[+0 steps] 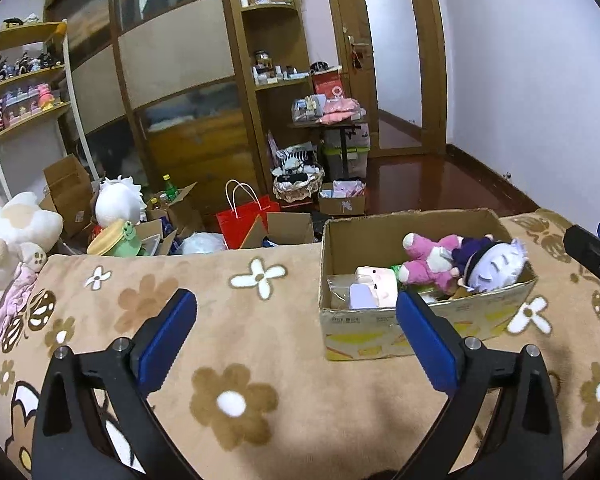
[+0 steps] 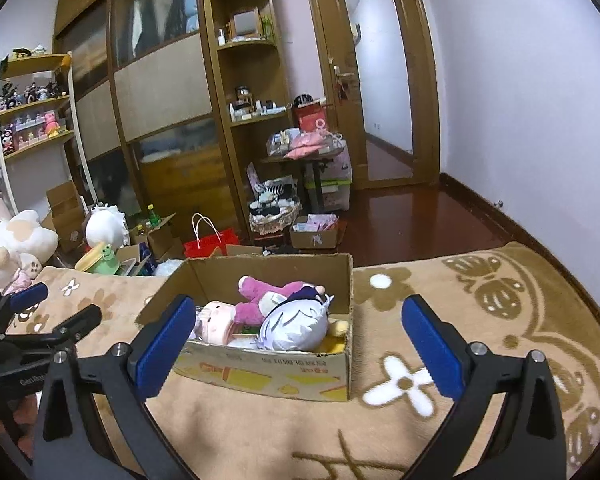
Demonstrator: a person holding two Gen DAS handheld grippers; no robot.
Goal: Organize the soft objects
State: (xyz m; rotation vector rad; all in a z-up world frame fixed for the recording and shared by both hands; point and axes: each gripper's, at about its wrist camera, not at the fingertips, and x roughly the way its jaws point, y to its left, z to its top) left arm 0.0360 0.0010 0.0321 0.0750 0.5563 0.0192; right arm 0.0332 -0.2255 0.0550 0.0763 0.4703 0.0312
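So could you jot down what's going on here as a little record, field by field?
Setting: bedroom, a flowered blanket spread over the bed
Container: open cardboard box standing on the blanket
In the box: pink plush toy, doll with a pale round head, pink boxy toy
Left hand-held gripper: open, empty, beside the box
Right hand-held gripper: open, empty, facing the box
Off the bed: white plush, red bag

Beside the brown box (image 2: 260, 372), the tan blanket (image 2: 440, 320) bears white and brown flowers; inside, a pink plush (image 2: 268, 300).
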